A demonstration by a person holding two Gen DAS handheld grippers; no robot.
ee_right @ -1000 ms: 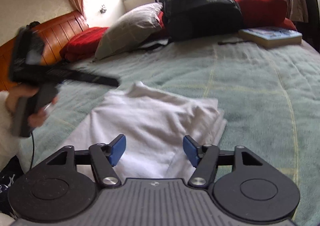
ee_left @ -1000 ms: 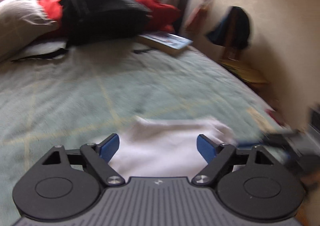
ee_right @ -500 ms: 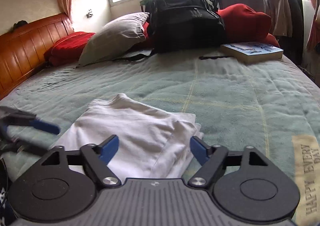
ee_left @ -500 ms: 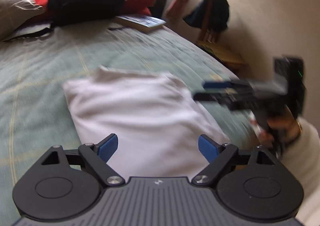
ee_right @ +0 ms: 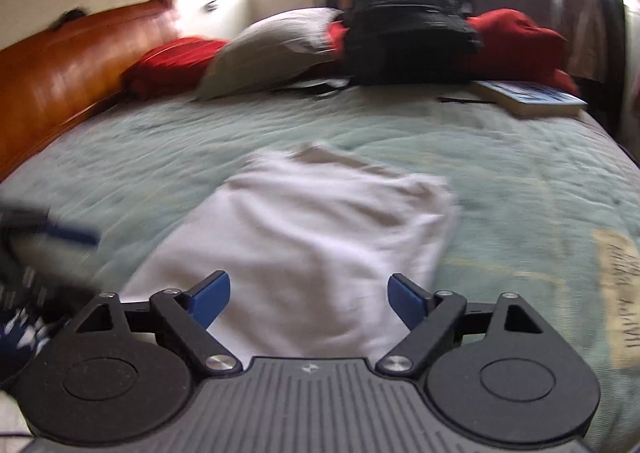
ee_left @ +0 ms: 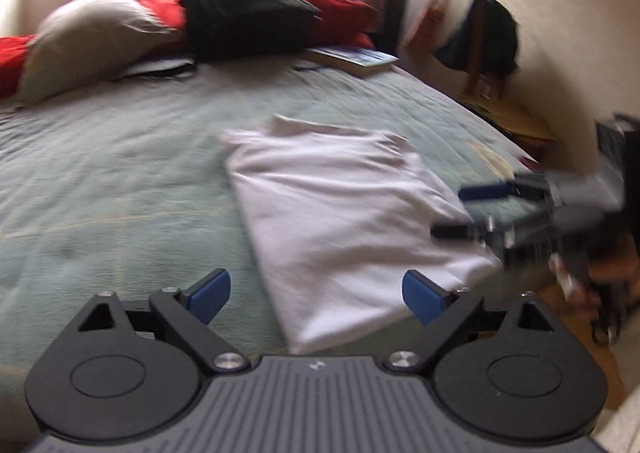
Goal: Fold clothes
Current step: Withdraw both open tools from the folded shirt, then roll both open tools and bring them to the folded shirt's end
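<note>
**White garment folded on the bed, both grippers off it**

The garment (ee_left: 332, 209) lies flat as a folded rectangle on the green quilt (ee_left: 112, 181), near the quilt's front edge and closer to its right side than its left. One short end sits at the front edge; the far end, with a bit of collar or hem poking out, points toward the pillows. The folded edges look fairly straight, though both views are motion-blurred, so fine creases can't be made out.

The left gripper (ee_left: 318, 295) hangs over the garment's near left corner, jaws spread wide and just been opening, nothing pinched between the blue pads. The right gripper (ee_right: 309, 295) is over the near end of the garment, jaws also wide and just been opening, nothing clamped. In the left view the right gripper shows up blurred by the garment's right edge, with a hand (ee_left: 600, 277) on its grip.

Plenty of bare quilt lies left of the garment and beyond it. The clutter is all along the far edge: a grey pillow (ee_right: 272, 49), a black backpack (ee_right: 404, 29), red bedding (ee_right: 516, 45) and a book (ee_right: 528, 97) at the far right corner. A wooden headboard (ee_right: 68, 65) runs along the left side.
</note>
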